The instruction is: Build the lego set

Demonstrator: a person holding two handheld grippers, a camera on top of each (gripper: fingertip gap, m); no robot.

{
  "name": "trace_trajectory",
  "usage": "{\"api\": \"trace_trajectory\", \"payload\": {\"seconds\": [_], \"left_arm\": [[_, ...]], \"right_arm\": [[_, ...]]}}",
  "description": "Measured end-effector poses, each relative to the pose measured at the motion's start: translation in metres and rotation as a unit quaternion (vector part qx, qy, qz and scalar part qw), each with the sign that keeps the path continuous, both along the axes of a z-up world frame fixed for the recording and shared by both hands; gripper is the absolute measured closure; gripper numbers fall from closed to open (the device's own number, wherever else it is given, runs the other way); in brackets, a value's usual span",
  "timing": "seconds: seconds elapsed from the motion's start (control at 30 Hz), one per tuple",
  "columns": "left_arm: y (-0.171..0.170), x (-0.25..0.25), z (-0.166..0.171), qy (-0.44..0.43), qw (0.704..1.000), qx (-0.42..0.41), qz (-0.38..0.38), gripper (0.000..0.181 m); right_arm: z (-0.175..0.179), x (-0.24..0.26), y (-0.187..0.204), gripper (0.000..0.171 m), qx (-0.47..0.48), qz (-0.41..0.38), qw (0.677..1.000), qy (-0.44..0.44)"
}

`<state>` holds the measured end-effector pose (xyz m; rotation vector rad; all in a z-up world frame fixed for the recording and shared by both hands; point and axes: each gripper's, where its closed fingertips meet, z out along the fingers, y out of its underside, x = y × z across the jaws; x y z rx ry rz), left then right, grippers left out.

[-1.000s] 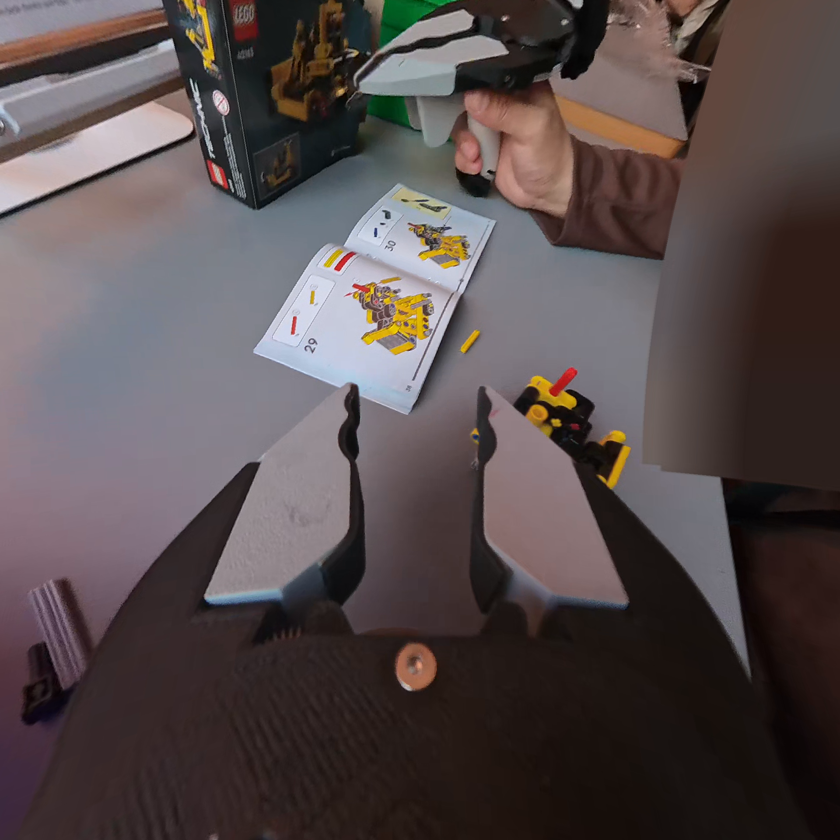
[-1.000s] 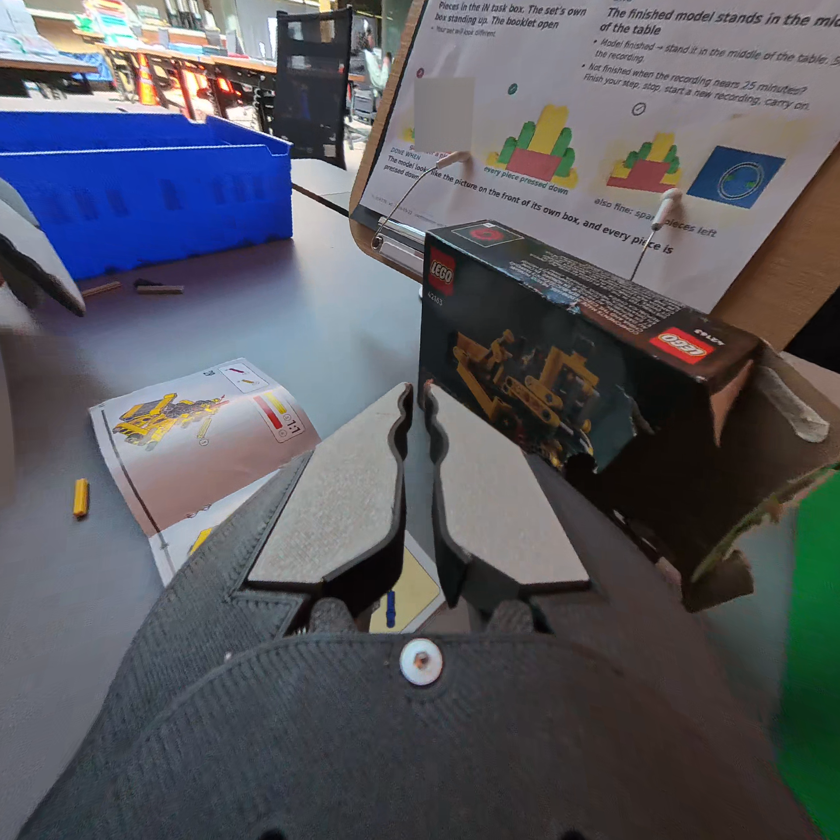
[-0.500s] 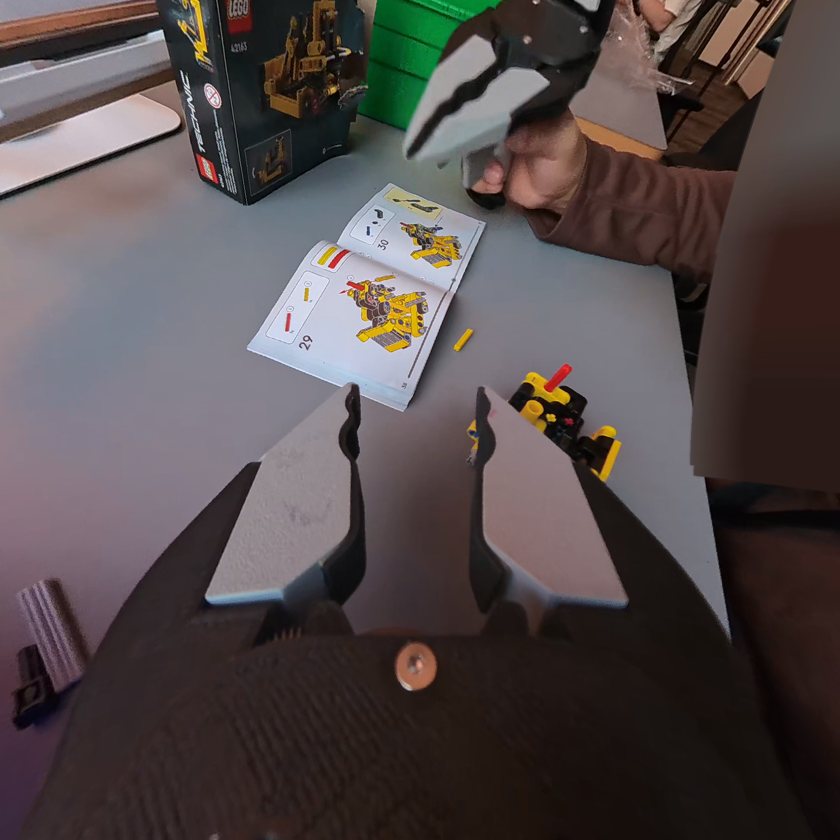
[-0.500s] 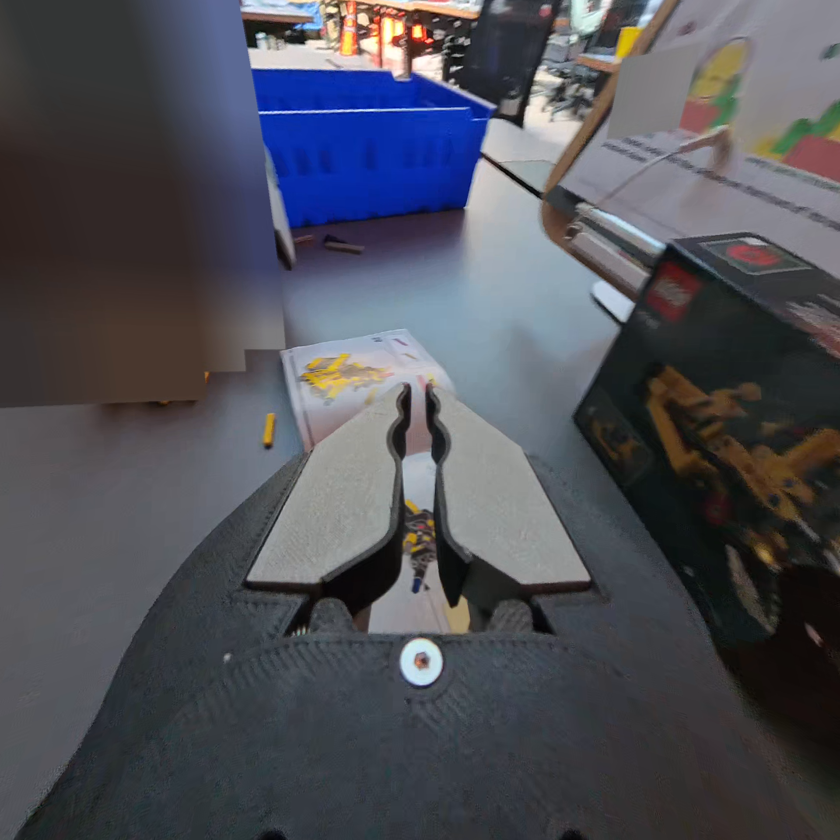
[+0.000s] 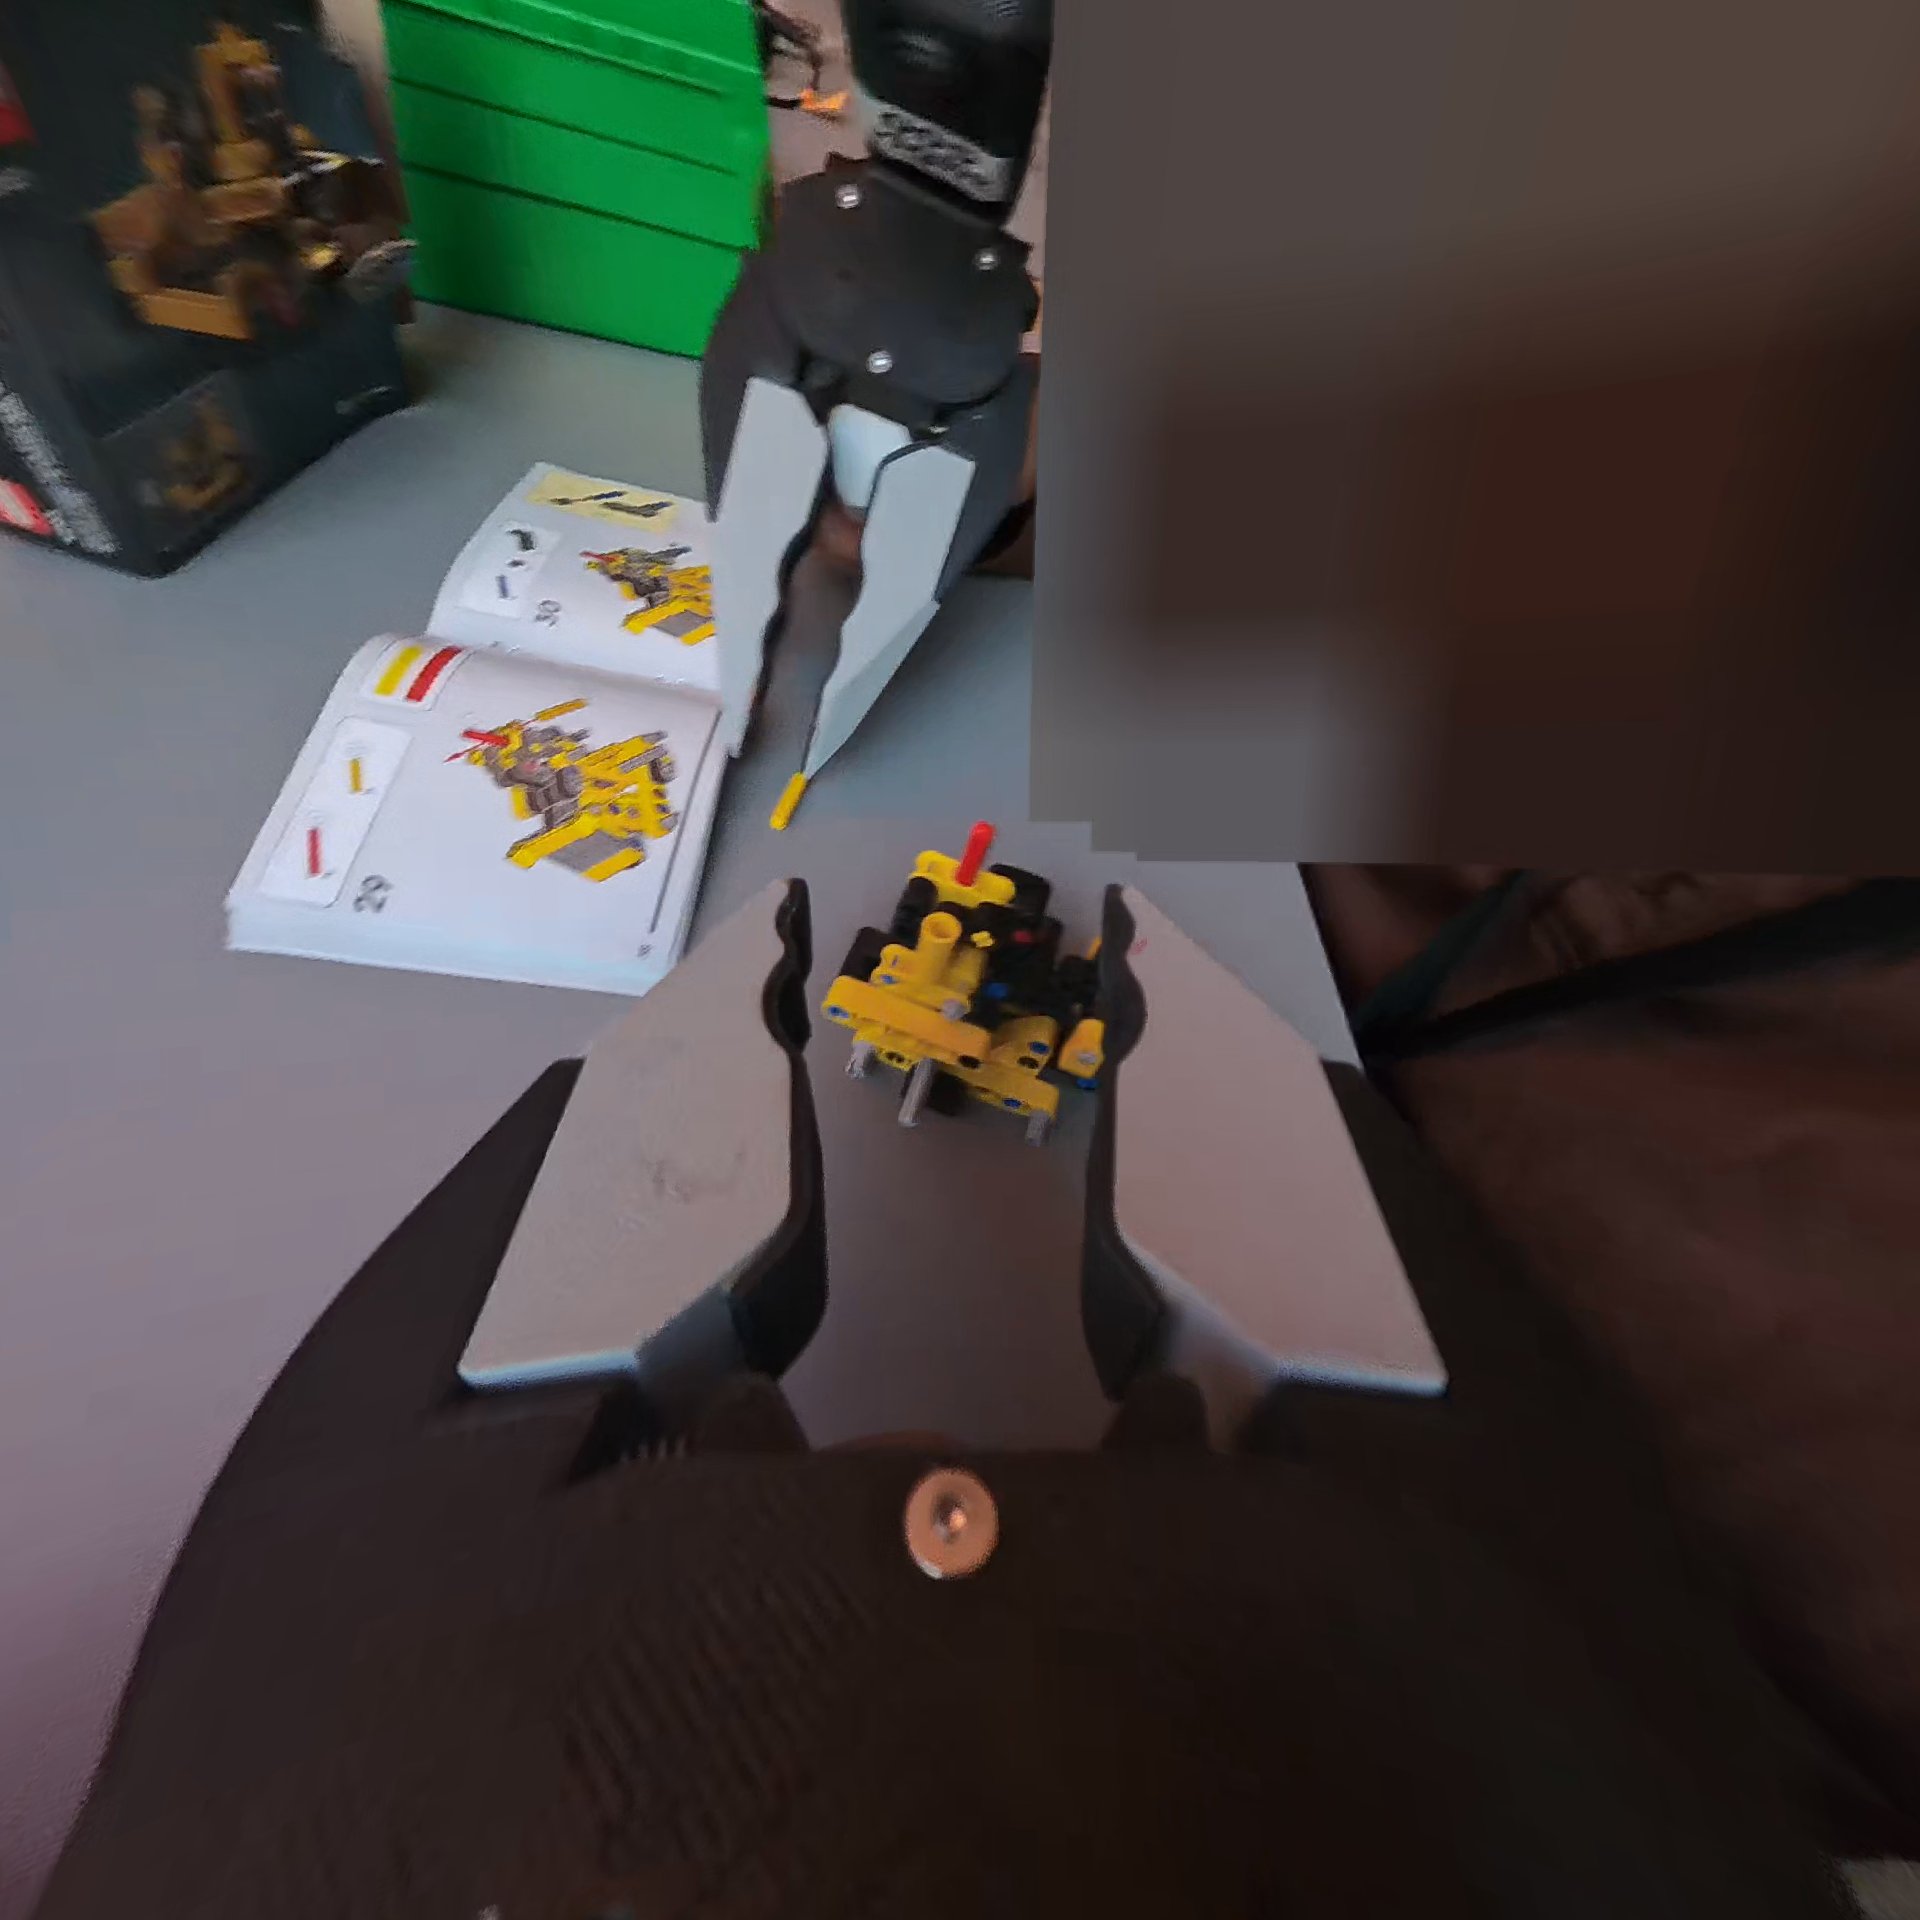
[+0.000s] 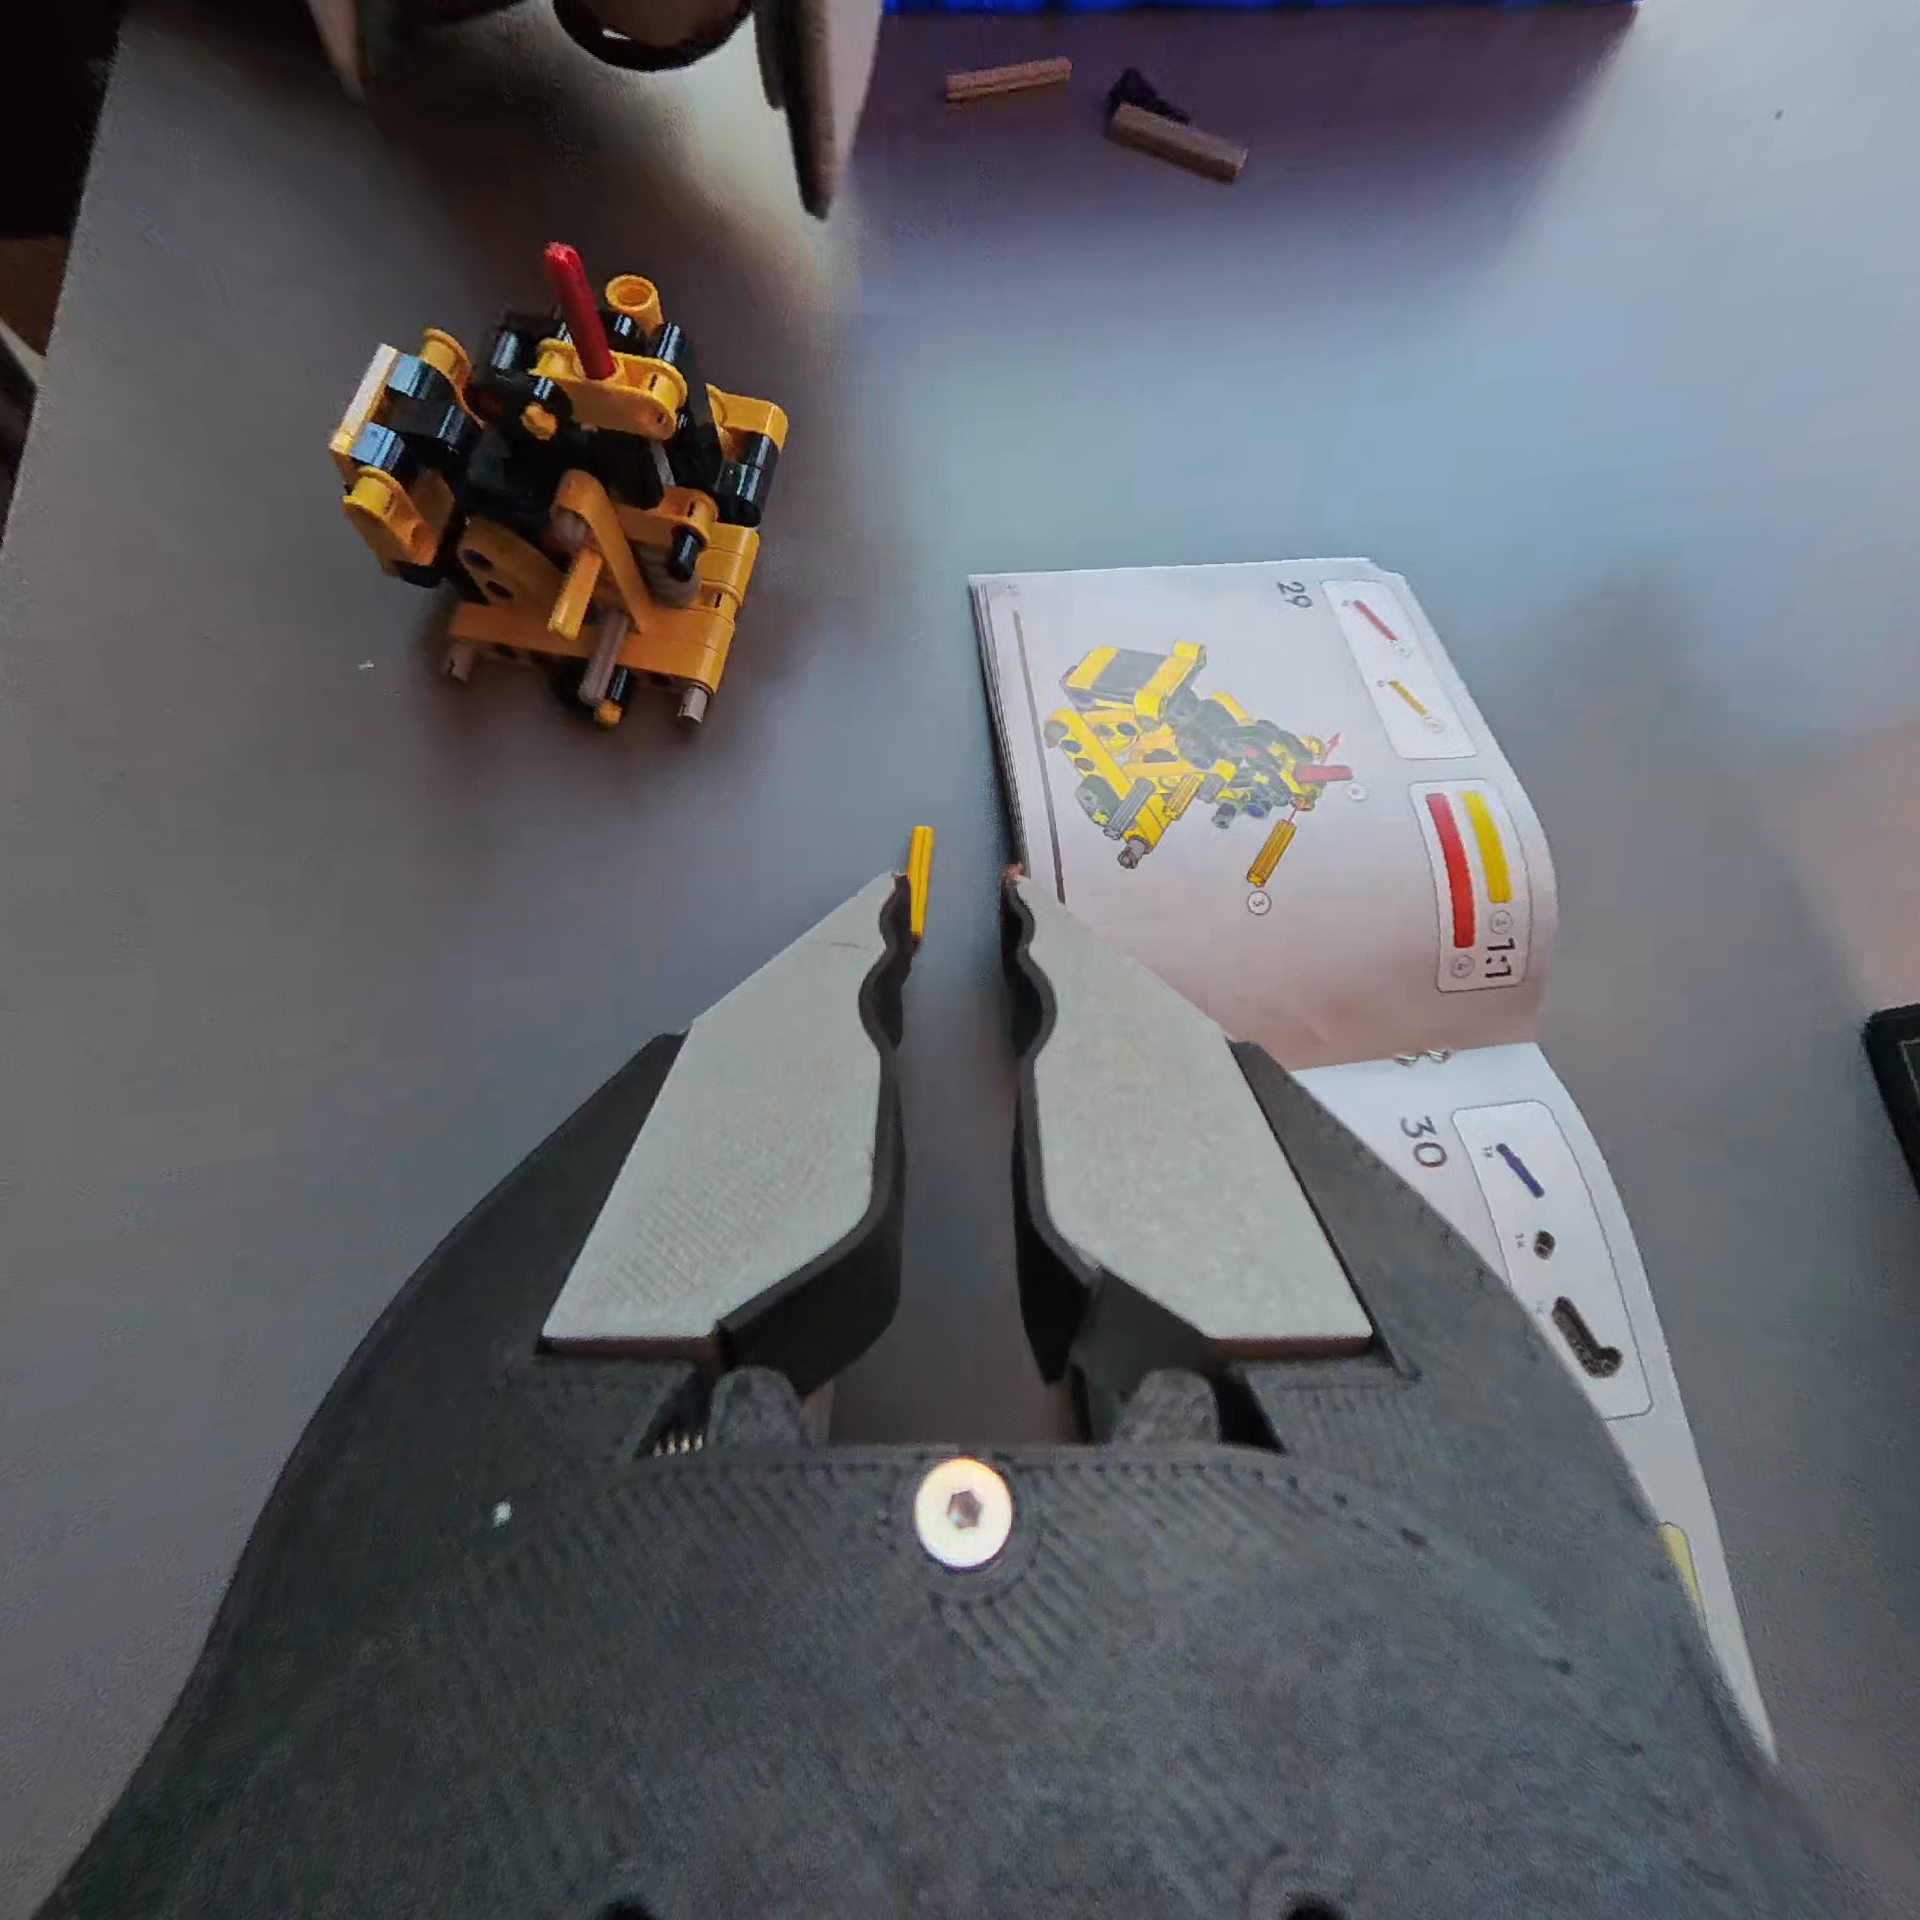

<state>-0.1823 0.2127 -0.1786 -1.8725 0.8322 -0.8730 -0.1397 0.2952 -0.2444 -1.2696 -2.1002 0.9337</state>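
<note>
Take the open instruction booklet [image 6: 1247, 790] as your landmark on the grey table [image 6: 1351, 364]. Behind it stand the dark set box [image 5: 177, 281] and a green bin [image 5: 582, 166]; the room beyond is blurred, so I can't say more. The half-built yellow-and-black model [image 6: 561, 488], red axle [image 6: 578, 312] upright, sits just off the booklet's edge, between the spread fingers of your left gripper [image 5: 951, 935], released and not touching. Your right gripper [image 6: 951, 894] is parted too, with the small yellow axle [image 6: 920, 878] lying beside the booklet, against its left finger [image 6: 769, 1091]. Centre the tips over the axle, likely low to the table, then close gently.
</note>
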Motion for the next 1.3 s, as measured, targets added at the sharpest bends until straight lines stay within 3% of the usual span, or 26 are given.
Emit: {"api": "trace_trajectory", "payload": {"seconds": [0.23, 0.53, 0.67, 0.8, 1.03, 1.3], "left_arm": [[0.002, 0.018, -0.024, 0.082, 0.996, 0.022, -0.011, 0.123], [0.003, 0.023, -0.032, 0.084, 0.996, 0.015, -0.017, 0.148], [0.004, 0.024, -0.032, 0.081, 0.997, 0.014, -0.014, 0.148], [0.005, 0.025, -0.032, 0.082, 0.996, 0.015, -0.007, 0.148], [0.012, 0.021, -0.033, 0.083, 0.996, 0.014, 0.021, 0.148], [0.012, 0.02, -0.033, 0.089, 0.996, 0.016, 0.021, 0.148]], "right_arm": [[-0.003, 0.0, -0.009, 0.153, -0.007, 0.01, 1.0, -0.014], [-0.009, -0.003, -0.006, 0.168, 0.001, -0.009, 1.0, -0.03], [-0.009, 0.001, -0.006, 0.158, -0.01, -0.003, 0.999, -0.035], [-0.009, 0.001, -0.001, 0.17, -0.002, -0.007, 0.999, -0.032], [-0.009, 0.001, -0.001, 0.171, -0.012, -0.008, 0.999, -0.036], [0.008, -0.001, -0.007, 0.171, -0.091, -0.004, 0.996, -0.016]]}}
